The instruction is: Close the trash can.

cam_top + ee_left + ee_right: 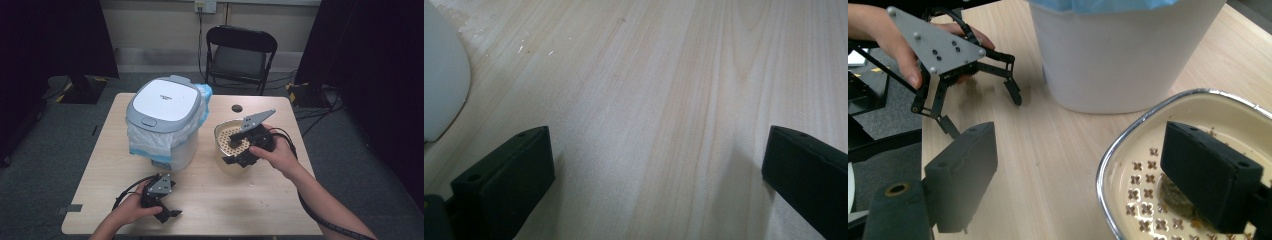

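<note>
The right tool (239, 148), held in a hand reaching from 5 o'clock, tilts down over the near rim of the perforated cream basket (223, 133) at the bench's (210, 200) right centre, jaws wide apart astride the rim, one inside and one outside, gripping nothing. The left tool (169, 214) rests low at 7 o'clock, jaws spread over bare wood, near the white bin (165, 120).

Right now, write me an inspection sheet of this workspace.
Surface: light wooden table, a few small specks near the bin.
Job's things: perforated cream bowl with brownish residue; white lidded bin with blue liner.
Clutter: small dark round object at the far edge.
Grippers: right gripper open, straddling the bowl's rim, one jaw inside; left gripper open above bare wood.
Cables: black cable along the right forearm.
Surroundings: folding chair, black curtains, grey floor.
</note>
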The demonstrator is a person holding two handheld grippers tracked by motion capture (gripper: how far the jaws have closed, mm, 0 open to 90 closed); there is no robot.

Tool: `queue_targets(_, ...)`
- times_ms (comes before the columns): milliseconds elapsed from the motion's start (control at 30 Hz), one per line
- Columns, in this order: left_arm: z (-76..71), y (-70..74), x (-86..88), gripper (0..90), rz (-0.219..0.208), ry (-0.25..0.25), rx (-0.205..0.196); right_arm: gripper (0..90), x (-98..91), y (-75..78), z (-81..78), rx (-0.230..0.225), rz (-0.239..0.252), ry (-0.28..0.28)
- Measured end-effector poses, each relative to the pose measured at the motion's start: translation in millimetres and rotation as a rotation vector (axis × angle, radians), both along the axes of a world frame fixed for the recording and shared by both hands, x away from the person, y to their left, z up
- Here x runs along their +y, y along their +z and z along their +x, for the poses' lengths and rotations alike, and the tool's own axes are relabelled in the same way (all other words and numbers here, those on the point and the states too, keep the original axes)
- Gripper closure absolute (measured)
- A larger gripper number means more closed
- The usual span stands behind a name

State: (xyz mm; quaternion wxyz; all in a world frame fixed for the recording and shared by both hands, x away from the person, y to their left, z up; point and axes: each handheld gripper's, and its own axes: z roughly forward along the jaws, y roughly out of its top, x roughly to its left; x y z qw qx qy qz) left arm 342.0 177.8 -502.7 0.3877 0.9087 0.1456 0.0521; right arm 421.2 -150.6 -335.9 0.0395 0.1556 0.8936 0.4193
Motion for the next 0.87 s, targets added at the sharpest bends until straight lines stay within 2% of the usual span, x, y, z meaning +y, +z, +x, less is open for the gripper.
queue_targets(300, 0.0, 0.2, 0.1, 0.0, 0.004, 0.0, 0.0, 14.7, -12.3, -12.8, -10.7, 0.004, -0.002, -0.001)
queue_targets(600, 0.1, 0.2, 0.1, 0.0, 0.004, -0.001, 0.0, 14.7, -26.5, -22.4, -16.8, 0.015, 0.018, -0.015)
queue_targets(867, 0.0, 0.2, 0.1, 0.0, 0.003, 0.0, 0.0, 14.7, -28.9, -32.8, -21.7, 0.024, 0.024, -0.009)
